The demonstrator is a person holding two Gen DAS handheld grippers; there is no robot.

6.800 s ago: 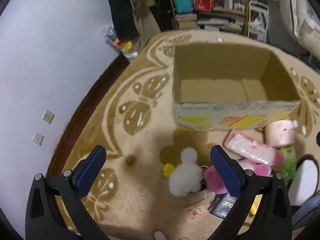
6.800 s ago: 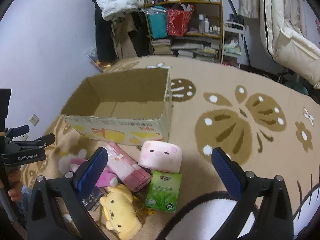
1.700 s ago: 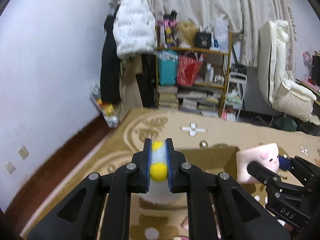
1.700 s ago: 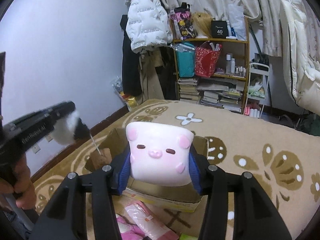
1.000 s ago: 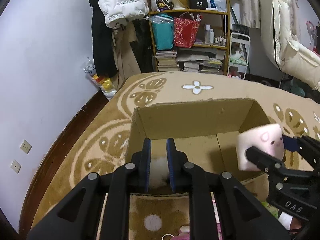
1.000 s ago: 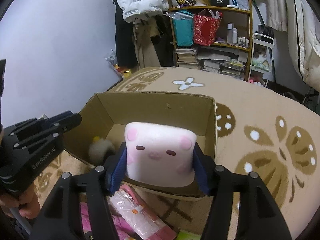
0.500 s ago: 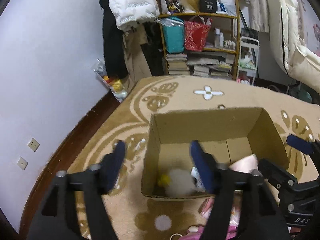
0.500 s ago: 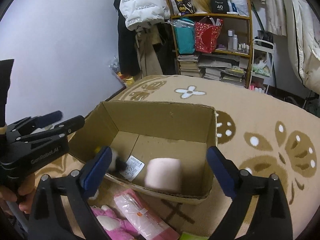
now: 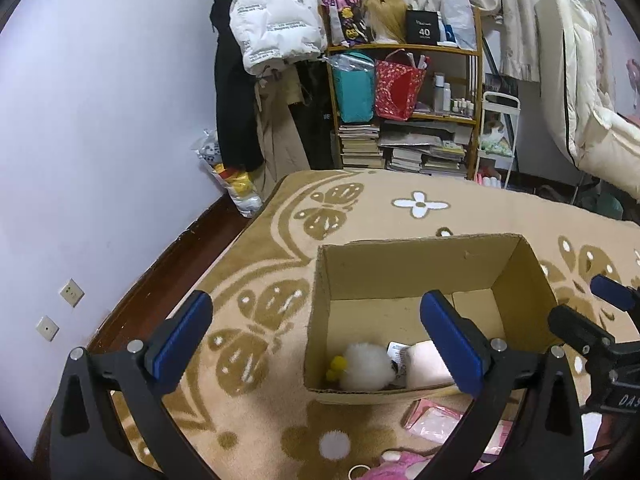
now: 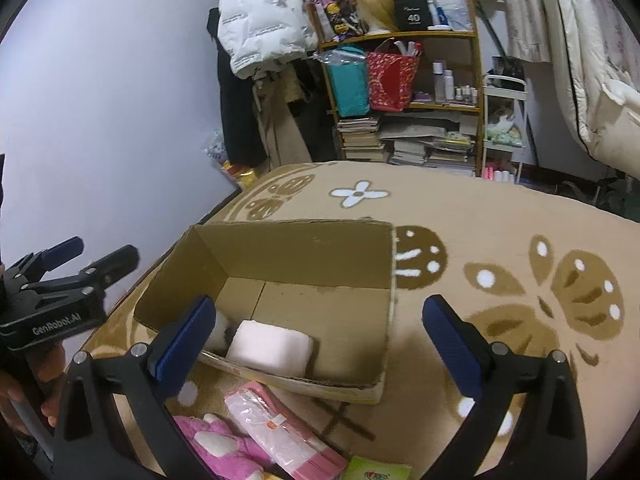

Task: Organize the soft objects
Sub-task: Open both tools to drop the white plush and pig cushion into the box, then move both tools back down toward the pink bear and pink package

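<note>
An open cardboard box (image 9: 404, 276) (image 10: 304, 256) stands on the carpet. Inside it lie a white fluffy toy (image 9: 366, 368) with yellow bits and a pale pink pig cushion (image 9: 426, 364) (image 10: 270, 346), side by side against the near wall. My left gripper (image 9: 316, 340) is open and empty above the box's near left side. My right gripper (image 10: 326, 344) is open and empty above the box's near edge. In front of the box lie a pink plush (image 10: 222, 448), a pink plastic pack (image 10: 280, 436) (image 9: 430, 420) and a green tissue pack (image 10: 376, 472).
A bookshelf (image 9: 404, 108) with bags, books and bottles stands against the far wall, beside hanging coats (image 9: 276, 32). A white padded chair (image 9: 592, 120) is at the far right. The purple wall (image 9: 100, 140) runs along the left, past the carpet's edge.
Both grippers have opened and dropped their toys into the box: the white fluffy toy from the left, the pink pig cushion from the right. Both have since drawn back a little.
</note>
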